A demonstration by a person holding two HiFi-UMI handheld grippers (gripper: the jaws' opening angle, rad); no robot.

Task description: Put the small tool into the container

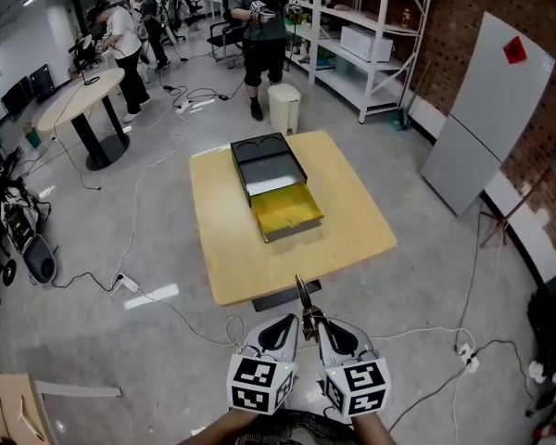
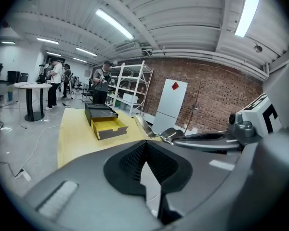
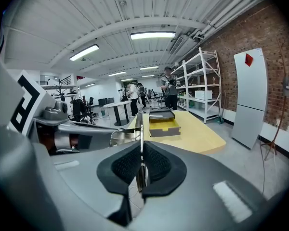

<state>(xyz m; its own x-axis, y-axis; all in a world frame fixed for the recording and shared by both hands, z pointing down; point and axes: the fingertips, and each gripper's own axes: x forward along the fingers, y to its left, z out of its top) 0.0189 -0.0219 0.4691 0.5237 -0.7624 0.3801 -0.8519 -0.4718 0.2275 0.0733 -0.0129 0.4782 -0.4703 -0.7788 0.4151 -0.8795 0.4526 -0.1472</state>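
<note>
Both grippers are held side by side just off the near edge of the worktop [image 1: 224, 248], over the grey floor. The right gripper [image 1: 321, 326] has its jaws pinched on the small tool [image 1: 302, 297], a thin metal piece that stands edge-on between the pads and pokes out beyond them toward the worktop. The left gripper [image 1: 291, 323], just beside it on the left, has its jaws pressed together at the tips and holds nothing. The container [image 1: 267, 160], a black box, sits near the middle of the worktop, well apart from the tool, with its yellow drawer [image 1: 285, 211] pulled out on the near side. Past the far edge stands a white bin [image 1: 284, 108], and a person [image 1: 261, 35] stands beyond it, next to metal shelving [image 1: 371, 35].
</note>
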